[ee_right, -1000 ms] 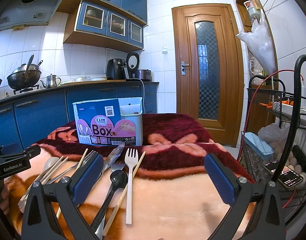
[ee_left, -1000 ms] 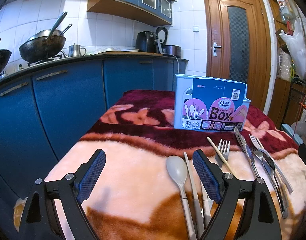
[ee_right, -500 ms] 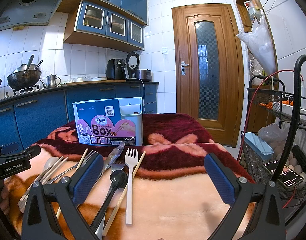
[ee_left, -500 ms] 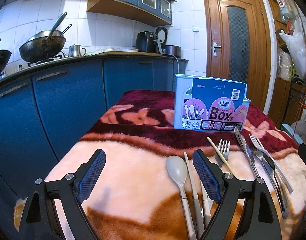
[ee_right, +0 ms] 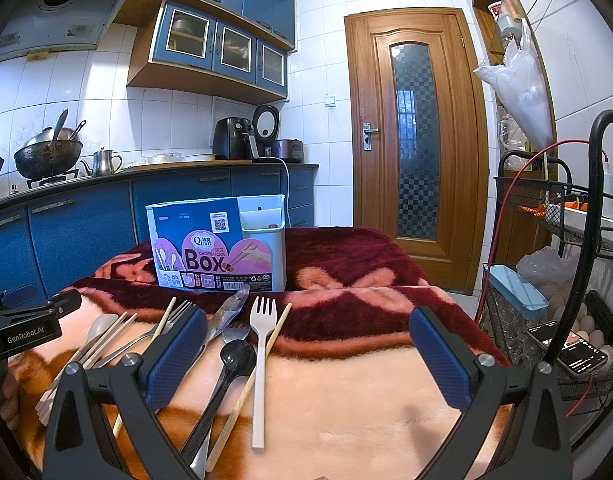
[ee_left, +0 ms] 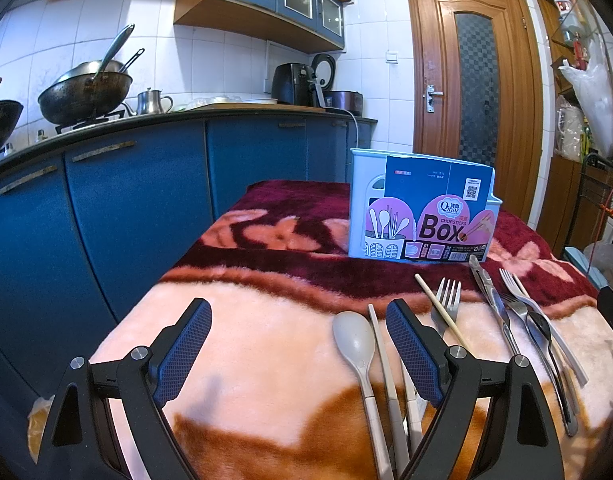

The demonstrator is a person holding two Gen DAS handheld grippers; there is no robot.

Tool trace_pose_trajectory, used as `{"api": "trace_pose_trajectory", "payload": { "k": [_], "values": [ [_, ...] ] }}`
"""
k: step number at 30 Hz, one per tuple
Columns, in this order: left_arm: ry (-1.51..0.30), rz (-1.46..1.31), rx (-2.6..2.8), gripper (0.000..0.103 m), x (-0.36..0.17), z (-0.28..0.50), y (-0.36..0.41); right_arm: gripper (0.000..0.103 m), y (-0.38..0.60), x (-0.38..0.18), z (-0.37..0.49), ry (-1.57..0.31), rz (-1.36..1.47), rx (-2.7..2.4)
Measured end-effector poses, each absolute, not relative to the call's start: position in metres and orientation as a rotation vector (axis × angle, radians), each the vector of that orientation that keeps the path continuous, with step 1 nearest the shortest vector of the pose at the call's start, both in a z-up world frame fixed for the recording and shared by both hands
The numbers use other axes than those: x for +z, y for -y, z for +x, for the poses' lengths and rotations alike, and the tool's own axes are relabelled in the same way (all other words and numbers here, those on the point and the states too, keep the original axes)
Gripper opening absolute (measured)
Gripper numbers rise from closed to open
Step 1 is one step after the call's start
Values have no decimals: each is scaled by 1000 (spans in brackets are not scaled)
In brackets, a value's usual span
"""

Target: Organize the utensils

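Both tongs hang spread wide with nothing between their pads. The left tongs (ee_left: 298, 354) hover low over the blanket-covered surface (ee_left: 266, 380), and their right pad sits just beside a beige spoon (ee_left: 354, 344) and pale chopsticks (ee_left: 380, 356). The right tongs (ee_right: 308, 358) hover over the other side. Near their left pad lie a white fork (ee_right: 262, 344), a black spoon (ee_right: 236, 358), a knife (ee_right: 226, 314) and a metal fork (ee_right: 178, 314), loosely fanned and partly overlapping; how many chopsticks lie among them is hard to tell. The utensil box (ee_right: 216, 242) stands upright behind them on the dark red part of the blanket.
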State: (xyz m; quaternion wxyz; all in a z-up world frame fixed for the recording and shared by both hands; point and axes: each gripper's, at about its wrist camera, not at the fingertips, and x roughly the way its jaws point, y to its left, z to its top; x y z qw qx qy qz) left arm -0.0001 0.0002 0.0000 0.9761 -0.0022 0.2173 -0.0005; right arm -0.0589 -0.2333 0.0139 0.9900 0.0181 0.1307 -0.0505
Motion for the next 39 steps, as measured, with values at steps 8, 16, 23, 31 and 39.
{"api": "trace_pose_trajectory", "payload": {
  "k": [8, 16, 23, 31, 39],
  "values": [
    [-438, -4, -1, 90, 0, 0, 0, 103, 233, 14, -59, -262, 36, -101],
    [-438, -3, -1, 90, 0, 0, 0, 103, 233, 14, -59, -263, 36, -102],
    [-439, -4, -1, 90, 0, 0, -1, 103, 233, 14, -58, -263, 35, -101],
    [-439, -7, -3, 90, 0, -1, -1, 103, 234, 15, -59, -269, 37, -98],
    [-495, -10, -21, 90, 0, 8, -1, 103, 239, 18, -50, -357, 56, -60]
  ]
}}
